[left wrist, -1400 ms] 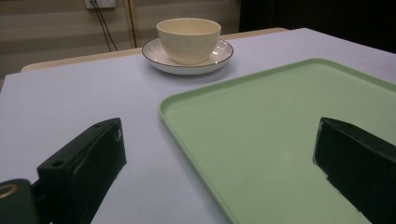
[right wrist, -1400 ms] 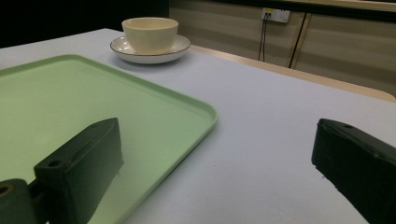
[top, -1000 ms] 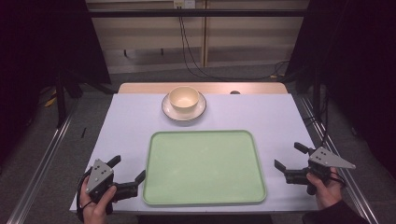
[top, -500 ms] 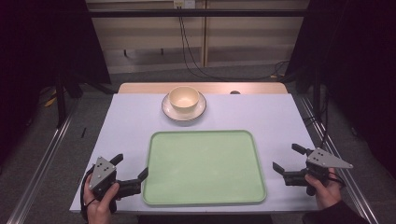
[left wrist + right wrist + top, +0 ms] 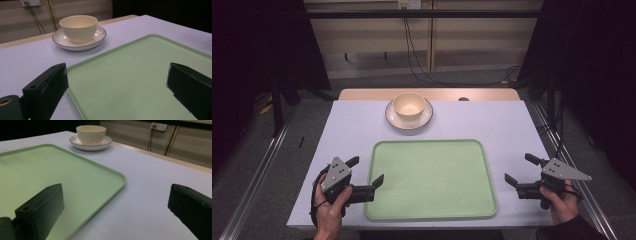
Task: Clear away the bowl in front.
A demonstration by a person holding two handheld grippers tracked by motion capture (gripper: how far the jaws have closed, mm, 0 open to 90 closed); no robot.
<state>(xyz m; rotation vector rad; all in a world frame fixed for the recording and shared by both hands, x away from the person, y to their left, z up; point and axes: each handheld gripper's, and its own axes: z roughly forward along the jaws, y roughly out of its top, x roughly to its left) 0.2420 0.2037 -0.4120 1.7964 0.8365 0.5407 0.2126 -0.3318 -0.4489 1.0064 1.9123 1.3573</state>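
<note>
left gripper: lower left of the high view, jaws wide apart, holding nothing, one jaw tip over the tray's left rim
right gripper: lower right, jaws wide apart, empty, just beside the tray's right rim
tray: green, bare, lower centre
bowl: cream, upper centre, on saucer

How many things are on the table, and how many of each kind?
Green tray: 1
White plate: 1
Cream bowl, standing on the plate: 1
Grippers held by the person, the left gripper and the right gripper, both open: 2
Total: 3 things on the table, plus 2 grippers, 5 in all.
</note>
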